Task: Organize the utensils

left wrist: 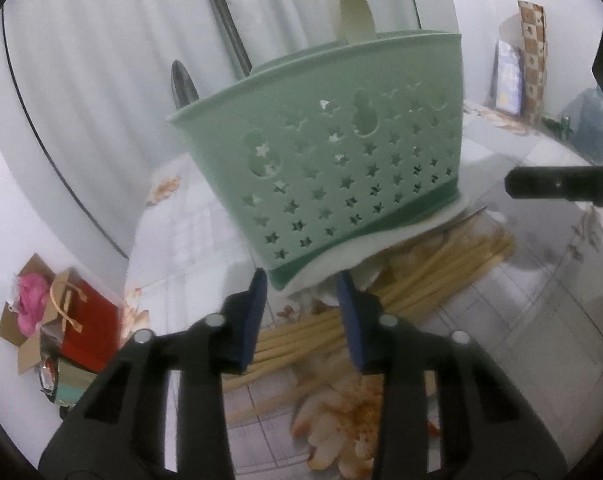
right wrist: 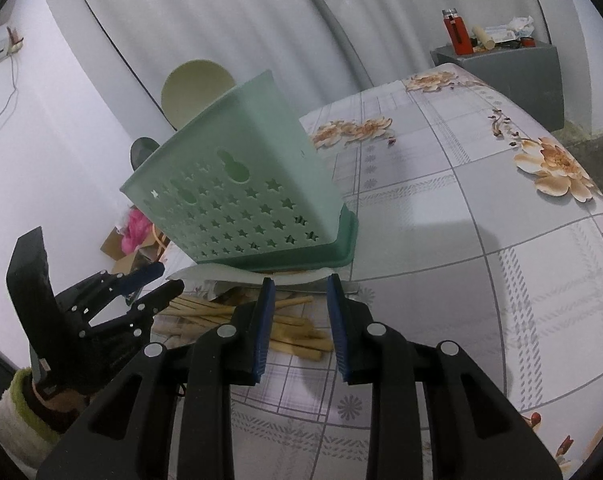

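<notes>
The left hand-held gripper [left wrist: 301, 292] is pointing down toward the worktop [right wrist: 481, 240], its blue pads [left wrist: 251, 320] standing apart with nothing pressed between them; the tips are hovering just before the bottom corner of the green utensil caddy [left wrist: 333, 160], above a heap of wooden chopsticks [left wrist: 441, 272]. In the right wrist view this same gripper is reaching in from the left edge, carried by a hand in a green-and-white cuff [right wrist: 17, 408].

The right hand-held gripper [right wrist: 301, 286] is also angling downward, its jaws parted with the pads [right wrist: 263, 328] well clear of one another and gripping nothing; its tips are sitting just before the white sheet [right wrist: 237, 276] that is lying under the caddy's base.

The caddy, pierced with star-shaped holes, is standing on the flowered cloth near the worktop's left edge. It is holding a pale cream spoon [right wrist: 197, 92] whose bowl is rising above the rim, and a dark metal spoon [left wrist: 183, 84] beside it toward the left end. The chopsticks are lying loose on the worktop in front of the caddy, some running beneath the white sheet.

Off the worktop to the left, a cardboard box with something pink [left wrist: 31, 304] and a red gift bag [left wrist: 85, 332] are sitting on the floor.
</notes>
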Demonstrator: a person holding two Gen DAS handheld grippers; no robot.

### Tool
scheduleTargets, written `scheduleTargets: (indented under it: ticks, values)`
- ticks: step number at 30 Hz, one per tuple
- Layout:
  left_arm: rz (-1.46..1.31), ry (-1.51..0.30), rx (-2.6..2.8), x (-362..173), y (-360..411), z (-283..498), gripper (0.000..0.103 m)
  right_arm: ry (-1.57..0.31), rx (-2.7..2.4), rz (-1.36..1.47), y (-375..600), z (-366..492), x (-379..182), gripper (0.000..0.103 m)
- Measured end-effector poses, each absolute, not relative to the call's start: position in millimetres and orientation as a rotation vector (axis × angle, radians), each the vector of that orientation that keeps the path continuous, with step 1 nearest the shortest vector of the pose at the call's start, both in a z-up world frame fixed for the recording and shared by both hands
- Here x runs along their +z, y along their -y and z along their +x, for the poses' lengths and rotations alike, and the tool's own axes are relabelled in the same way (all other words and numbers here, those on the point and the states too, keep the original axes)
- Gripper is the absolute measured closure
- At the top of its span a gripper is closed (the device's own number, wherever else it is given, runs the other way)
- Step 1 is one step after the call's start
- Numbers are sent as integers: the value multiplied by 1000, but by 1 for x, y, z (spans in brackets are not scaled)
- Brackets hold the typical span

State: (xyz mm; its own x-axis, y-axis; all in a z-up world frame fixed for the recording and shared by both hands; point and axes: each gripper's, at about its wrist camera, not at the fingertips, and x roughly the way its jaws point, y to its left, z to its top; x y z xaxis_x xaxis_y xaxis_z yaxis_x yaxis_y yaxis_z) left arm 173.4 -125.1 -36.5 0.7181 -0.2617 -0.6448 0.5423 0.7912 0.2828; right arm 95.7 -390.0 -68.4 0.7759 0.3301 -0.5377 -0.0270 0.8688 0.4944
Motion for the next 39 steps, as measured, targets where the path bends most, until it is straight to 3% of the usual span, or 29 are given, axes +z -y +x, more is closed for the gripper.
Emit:
scheduleTargets:
  ticks: [7,9,19,31,39]
  values:
    - [518,-656,-501,-47,127,185,82,-664,196,487,389,97,-69,76]
    - [542,-630,-505,-48,127,182,95,-665,193,488,390,98,-69,76]
    - [787,-449,-532,-38,145,133,103,-653,182,475,388,92,-64,76]
    - [376,-576,-599,23,70,96,103,-648,251,350,371,91,-45,76]
    - [121,-702,-628,17,11,81,103,-705,357,48,321,124,-34,76]
